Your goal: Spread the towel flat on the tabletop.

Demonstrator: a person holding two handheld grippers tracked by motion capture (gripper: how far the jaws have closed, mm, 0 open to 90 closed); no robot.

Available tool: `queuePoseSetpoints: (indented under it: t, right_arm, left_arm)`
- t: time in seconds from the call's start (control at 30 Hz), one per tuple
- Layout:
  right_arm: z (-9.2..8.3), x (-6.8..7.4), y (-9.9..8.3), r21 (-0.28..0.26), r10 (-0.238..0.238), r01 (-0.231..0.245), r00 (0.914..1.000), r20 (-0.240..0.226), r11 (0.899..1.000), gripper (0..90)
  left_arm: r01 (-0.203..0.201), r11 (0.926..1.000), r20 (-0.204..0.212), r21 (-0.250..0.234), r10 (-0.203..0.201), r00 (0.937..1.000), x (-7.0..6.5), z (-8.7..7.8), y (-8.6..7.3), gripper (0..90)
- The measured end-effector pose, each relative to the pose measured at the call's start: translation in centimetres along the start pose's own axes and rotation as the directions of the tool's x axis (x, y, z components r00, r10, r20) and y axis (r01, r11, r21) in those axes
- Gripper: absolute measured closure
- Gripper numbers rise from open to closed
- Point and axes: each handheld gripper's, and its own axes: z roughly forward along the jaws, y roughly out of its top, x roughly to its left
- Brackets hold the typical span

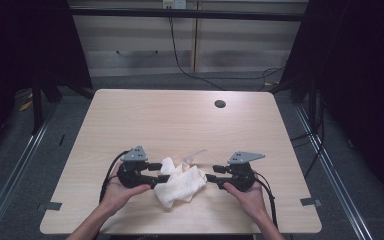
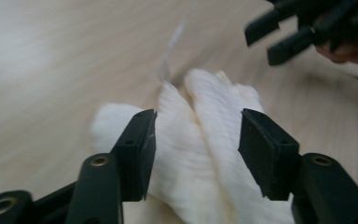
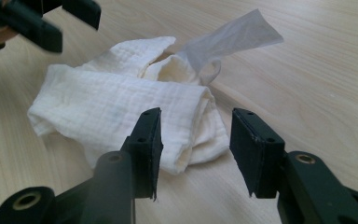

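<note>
A crumpled cream cloth (image 1: pixel 181 183) lies near the front of the wooden table (image 1: pixel 180 120), with a thin translucent tag (image 1: pixel 194 155) sticking out of its far side. My left gripper (image 1: pixel 163 172) is at the cloth's left end. It stands open, and the cloth (image 2: pixel 200 140) lies between its fingers (image 2: pixel 137 154) in the left gripper view. My right gripper (image 1: pixel 211 173) is open at the cloth's right end. In the right gripper view the rolled end of the cloth (image 3: pixel 121 112) lies just ahead of and partly between its fingers (image 3: pixel 256 149), and the tag (image 3: pixel 233 37) rises behind.
A round cable hole (image 1: pixel 220 104) sits at the table's far right. Beyond the table are wooden cabinets (image 1: pixel 190 40), floor cables (image 1: pixel 190 70) and dark curtains on both sides. The opposite gripper appears at the upper corner of each gripper view (image 2: pixel 289 32) (image 3: pixel 42 21).
</note>
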Motion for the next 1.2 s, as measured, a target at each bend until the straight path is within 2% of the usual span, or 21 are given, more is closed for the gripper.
queuePoseSetpoints:
  t: [0.03,0.07,0.1,0.13,0.17,0.2,0.27,0.3,0.33,0.37,0.5,0.67,0.7,0.73,0.77,0.83,0.87,0.93,1.0,1.17,1.2]
  right_arm:
    - [0.0,-0.1,-0.1,0.011,-0.007,0.007,0.9999,0.009,1.0,51.9]
    - [-0.1,-0.3,-0.2,0.013,-0.005,0.005,0.9999,0.012,1.0,51.3]
    - [-0.1,-0.3,-0.2,0.013,-0.005,0.005,0.9999,0.012,1.0,51.3]
    - [-0.3,-0.5,-0.3,0.012,-0.002,0.002,0.9999,0.016,1.0,50.9]
    - [-0.6,-0.9,-0.5,0.002,0.012,-0.012,0.9997,0.019,1.0,50.5]
    - [-0.8,-1.0,-0.6,-0.004,0.018,-0.018,0.9996,0.021,1.0,50.1]
    - [-1.0,-1.2,-0.6,-0.009,0.022,-0.022,0.9995,0.024,1.0,49.7]
    - [-1.1,-1.3,-0.7,-0.014,0.026,-0.026,0.9993,0.025,1.0,49.4]
    - [-1.3,-1.3,-0.8,-0.015,0.03,-0.029,0.9992,0.028,0.999,48.7]
    - [-1.4,-1.4,-1.1,-0.02,0.041,-0.041,0.9987,0.031,0.999,48.2]
    - [-1.7,-1.4,-1.2,-0.021,0.042,-0.041,0.9986,0.031,0.999,46.8]
    - [-1.7,-1.3,-1.3,-0.022,0.044,-0.043,0.9984,0.037,0.999,44.6]
    - [-1.6,-1.3,-1.4,-0.015,0.042,-0.042,0.9984,0.037,0.999,43.9]
    - [-1.6,-1.3,-1.4,-0.015,0.042,-0.042,0.9984,0.037,0.999,43.9]
    - [-1.5,-1.3,-1.4,-0.011,0.04,-0.04,0.9985,0.036,0.999,42.9]
    - [-1.4,-1.3,-1.4,-0.008,0.045,-0.044,0.9983,0.037,0.999,40.7]
    - [-1.4,-1.3,-1.4,-0.008,0.045,-0.044,0.9983,0.037,0.999,40.7]
    - [-1.4,-1.4,-1.5,-0.008,0.043,-0.043,0.9984,0.037,0.999,40.1]
    - [-1.4,-1.3,-1.5,-0.006,0.046,-0.046,0.9982,0.038,0.999,39.7]
    - [-1.6,-1.4,-1.5,-0.013,0.046,-0.046,0.9982,0.039,0.999,39.1]
    - [-1.6,-1.5,-1.4,-0.017,0.048,-0.047,0.9981,0.04,0.999,39.0]
  left_arm:
    - [-0.016,0.9998,-0.001,0.008,0.016,0.9999,0.6,0.1,0.3,53.8]
    - [-0.023,0.999,-0.025,0.038,0.024,0.9994,1.9,0.6,0.9,54.1]
    - [-0.023,0.999,-0.025,0.038,0.024,0.9994,1.9,0.6,0.9,54.4]
    - [0.018,0.9989,-0.017,0.043,-0.017,0.9997,2.9,1.1,1.1,54.4]
    - [0.028,0.9984,-0.016,0.05,-0.027,0.9995,3.4,1.4,1.2,54.6]
    - [0.04,0.9981,-0.032,0.047,-0.038,0.9988,3.9,1.8,1.2,54.5]
    - [0.081,0.9959,-0.025,0.041,-0.08,0.9965,4.7,2.6,1.0,53.2]
    - [0.1,0.9943,-0.022,0.036,-0.1,0.9948,4.8,3.0,0.7,51.4]
    - [0.099,0.9936,-0.032,0.055,-0.098,0.9947,4.9,3.5,0.4,50.5]
    - [0.094,0.9927,-0.042,0.076,-0.091,0.9949,4.8,3.8,0.3,46.8]
    - [0.077,0.9901,-0.055,0.117,-0.071,0.9959,4.6,4.7,-0.2,43.5]
    - [0.05,0.9843,-0.048,0.169,-0.042,0.998,4.3,5.6,-0.7,44.4]
    - [0.044,0.9836,-0.04,0.175,-0.037,0.9985,4.2,5.9,-0.8,49.5]
    - [0.032,0.9818,-0.041,0.187,-0.025,0.9989,4.1,6.0,-0.9,49.5]
    - [0.007,0.9806,-0.04,0.196,0.001,0.9992,3.8,6.0,-0.9,62.8]
    - [0.002,0.9799,-0.044,0.2,0.007,0.999,3.7,6.0,-0.9,73.8]
    - [-0.002,0.9798,-0.053,0.2,0.013,0.9985,3.6,6.0,-0.9,73.8]
    - [0.007,0.9816,-0.047,0.191,0.003,0.9989,3.6,6.0,-1.0,81.9]
    - [0.005,0.9834,-0.051,0.181,0.004,0.9987,3.6,5.9,-0.9,84.7]
    - [0.013,0.9958,-0.043,0.091,-0.009,0.999,3.2,4.6,0.1,85.8]
    - [0.007,0.998,-0.056,0.063,-0.003,0.9984,3.0,3.9,0.7,85.9]
